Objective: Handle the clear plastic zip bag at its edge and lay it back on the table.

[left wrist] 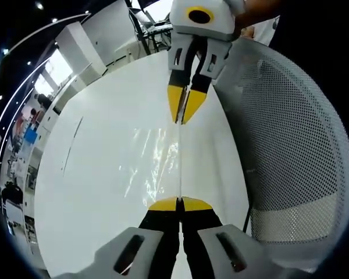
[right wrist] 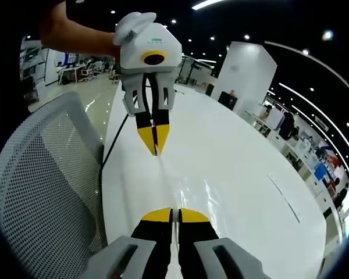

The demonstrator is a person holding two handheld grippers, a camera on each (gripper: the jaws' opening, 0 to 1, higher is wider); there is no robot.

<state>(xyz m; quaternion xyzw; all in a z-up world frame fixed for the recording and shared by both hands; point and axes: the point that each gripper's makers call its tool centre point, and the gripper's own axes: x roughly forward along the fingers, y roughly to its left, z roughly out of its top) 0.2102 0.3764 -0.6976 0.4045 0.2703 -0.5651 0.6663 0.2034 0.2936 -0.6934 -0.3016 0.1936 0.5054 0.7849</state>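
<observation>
Pinching opposite ends of the clear zip bag (left wrist: 157,165) along one edge, the left tool (left wrist: 180,203) and right tool (right wrist: 173,214) — both clamped shut — stretch it taut over the white bench (left wrist: 99,174), presumably to lay it flat.

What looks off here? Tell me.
Nothing stands out. The clear zip bag is stretched edge-on between the left gripper and right gripper above the white table, unspilled and undamaged.

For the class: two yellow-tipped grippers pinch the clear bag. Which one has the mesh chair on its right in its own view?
The left gripper: its own view shows the mesh chair right of the bag; the right gripper sees it on the left.
</observation>
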